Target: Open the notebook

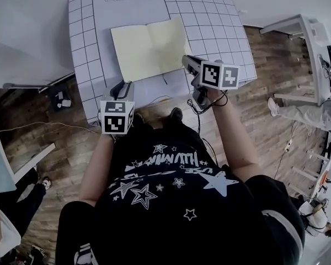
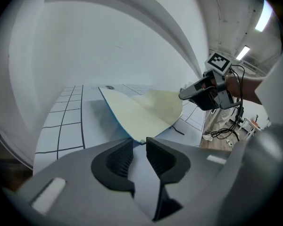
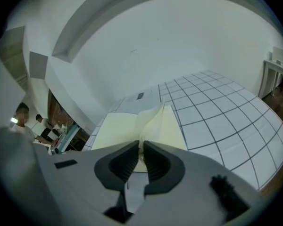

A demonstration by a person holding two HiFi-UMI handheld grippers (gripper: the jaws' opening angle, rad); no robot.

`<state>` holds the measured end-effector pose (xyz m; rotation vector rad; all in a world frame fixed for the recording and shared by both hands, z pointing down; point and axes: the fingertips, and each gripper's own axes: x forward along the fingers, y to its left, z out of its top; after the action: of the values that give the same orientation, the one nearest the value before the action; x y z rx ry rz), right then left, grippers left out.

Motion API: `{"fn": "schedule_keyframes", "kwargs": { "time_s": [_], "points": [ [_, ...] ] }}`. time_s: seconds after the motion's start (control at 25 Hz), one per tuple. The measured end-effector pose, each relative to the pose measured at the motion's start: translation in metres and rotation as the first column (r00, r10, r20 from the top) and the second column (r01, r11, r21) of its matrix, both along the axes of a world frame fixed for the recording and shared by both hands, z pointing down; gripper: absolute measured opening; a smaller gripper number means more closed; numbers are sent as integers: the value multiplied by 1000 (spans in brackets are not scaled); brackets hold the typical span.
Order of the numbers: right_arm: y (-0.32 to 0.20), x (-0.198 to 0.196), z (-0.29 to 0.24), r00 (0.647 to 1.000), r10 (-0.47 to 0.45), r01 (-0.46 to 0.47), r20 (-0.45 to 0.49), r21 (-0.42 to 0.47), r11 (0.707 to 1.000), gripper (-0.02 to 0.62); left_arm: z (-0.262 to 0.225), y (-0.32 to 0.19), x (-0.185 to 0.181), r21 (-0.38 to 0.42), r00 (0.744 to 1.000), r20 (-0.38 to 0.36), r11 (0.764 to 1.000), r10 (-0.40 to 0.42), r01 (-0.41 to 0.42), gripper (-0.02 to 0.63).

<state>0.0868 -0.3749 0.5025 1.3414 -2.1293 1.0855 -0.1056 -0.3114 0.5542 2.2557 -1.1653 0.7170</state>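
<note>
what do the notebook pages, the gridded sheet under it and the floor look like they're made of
The notebook: pale yellow matte paper, probably; one leaf curls up softly. The gridded sheet: white with printed black lines, lying flat, likely paper or thin vinyl. The floor: brown planks with grain, wood or wood-look laminate.

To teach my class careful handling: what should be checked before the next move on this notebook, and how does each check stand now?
1. The notebook lies open on the table: ok.
2. The right gripper pinches a lifted page: ok.
3. The left gripper steadies the notebook: not ok. Its jaws stand apart, with the near corner at their tips and not pressed.
4. The two grippers are clear of each other: ok.
5. The lifted page is a single sheet: cannot tell.
</note>
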Motion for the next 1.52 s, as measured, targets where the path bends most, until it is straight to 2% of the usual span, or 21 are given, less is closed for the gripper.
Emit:
{"fn": "schedule_keyframes", "kwargs": {
  "time_s": [0.16, 0.4, 0.6, 0.72, 1.04, 1.2, 1.28, 1.52],
  "points": [
    [3, -43, -27, 992, -118, 114, 50, 77, 991, 41, -7, 3, -4, 22, 1000, -14, 1000, 3, -3, 119],
    [16, -107, -40, 952, -298, 287, 77, 126, 950, 40, -13, 9, -20, 31, 999, -22, 999, -27, 28, 116],
    [35, -156, -25, 894, -438, 426, 94, 122, 896, 40, -14, 15, -48, 29, 993, -16, 993, -117, 117, 103],
    [46, -177, -8, 861, -504, 497, 67, 92, 863, 40, -15, 19, -65, 29, 987, -7, 986, -162, 162, 98],
    [51, -202, 46, 832, -554, 554, 6, -21, 832, 41, -15, 23, -95, 34, 974, 9, 974, -225, 224, 86],
    [57, -210, 56, 823, -567, 569, 45, -58, 821, 56, -14, 24, -95, 27, 975, 13, 975, -220, 220, 84],
    [59, -215, 56, 819, -570, 573, 56, -56, 818, 83, -13, 25, -96, 31, 976, 21, 976, -215, 215, 84],
    [67, -214, 33, 807, -589, 589, 47, 16, 808, 86, -20, 34, -100, 56, 965, 27, 964, -261, 259, 83]
  ]
}}
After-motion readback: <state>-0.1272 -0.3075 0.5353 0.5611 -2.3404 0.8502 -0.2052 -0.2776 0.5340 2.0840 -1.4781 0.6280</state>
